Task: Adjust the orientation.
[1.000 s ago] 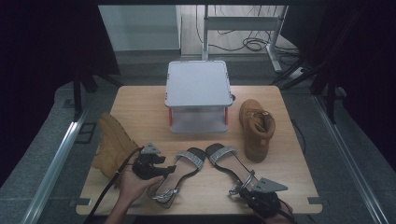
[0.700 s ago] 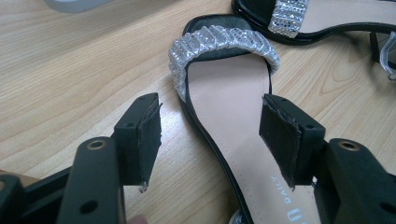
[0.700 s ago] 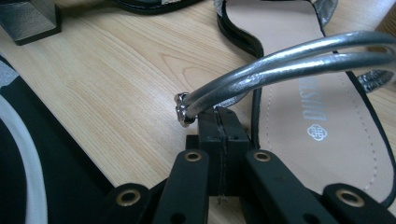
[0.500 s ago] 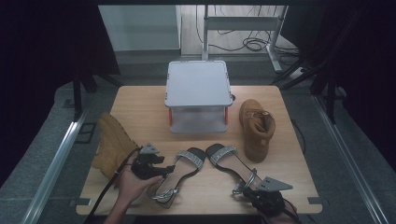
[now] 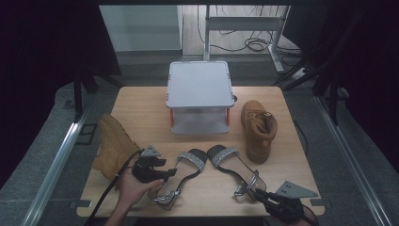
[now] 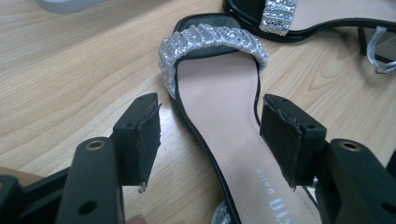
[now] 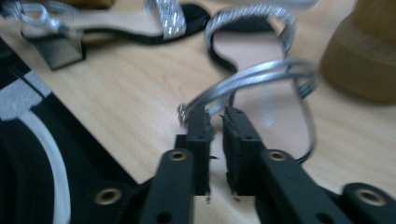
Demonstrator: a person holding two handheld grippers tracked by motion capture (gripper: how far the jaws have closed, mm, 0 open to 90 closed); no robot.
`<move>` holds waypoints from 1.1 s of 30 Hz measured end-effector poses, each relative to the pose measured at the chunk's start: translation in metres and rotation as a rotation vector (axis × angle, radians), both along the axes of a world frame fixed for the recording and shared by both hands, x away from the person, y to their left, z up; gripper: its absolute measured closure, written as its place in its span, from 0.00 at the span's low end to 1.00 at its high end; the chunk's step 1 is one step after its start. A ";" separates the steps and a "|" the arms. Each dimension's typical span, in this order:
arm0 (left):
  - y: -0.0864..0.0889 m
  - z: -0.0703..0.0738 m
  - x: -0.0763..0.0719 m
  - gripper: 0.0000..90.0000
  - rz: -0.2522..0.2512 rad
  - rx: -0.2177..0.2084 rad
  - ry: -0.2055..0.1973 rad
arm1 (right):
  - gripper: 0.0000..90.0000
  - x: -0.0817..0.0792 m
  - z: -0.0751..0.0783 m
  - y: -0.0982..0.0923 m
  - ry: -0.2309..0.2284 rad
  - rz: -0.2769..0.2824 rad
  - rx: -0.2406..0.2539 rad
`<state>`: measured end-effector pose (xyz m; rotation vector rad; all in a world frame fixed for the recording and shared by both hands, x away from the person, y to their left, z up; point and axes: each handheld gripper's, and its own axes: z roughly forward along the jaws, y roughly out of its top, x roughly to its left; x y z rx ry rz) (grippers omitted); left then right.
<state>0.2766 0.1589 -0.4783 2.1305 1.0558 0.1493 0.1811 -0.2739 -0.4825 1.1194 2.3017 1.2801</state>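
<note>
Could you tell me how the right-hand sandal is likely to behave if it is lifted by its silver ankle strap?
The right sandal would probably dangle and swing, since its silver ankle strap is a thin loop that looks flexible. It seems light, a slim sole with narrow straps. The strap's glossy finish may slip between the right gripper jaws, now slightly apart.
</note>
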 end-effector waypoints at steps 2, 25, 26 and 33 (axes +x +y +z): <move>0.000 0.002 0.000 0.43 0.003 -0.001 0.001 | 0.77 0.003 0.007 -0.003 -0.015 -0.007 0.013; -0.024 0.018 -0.022 0.55 -0.107 -0.022 -0.015 | 0.62 0.026 0.010 0.028 -0.059 0.028 0.014; -0.025 0.017 -0.021 0.52 -0.098 -0.005 -0.013 | 0.60 0.027 0.011 0.029 -0.056 0.027 0.011; -0.028 0.015 -0.009 0.35 -0.064 0.112 0.030 | 0.49 0.047 0.023 0.038 -0.039 0.035 -0.053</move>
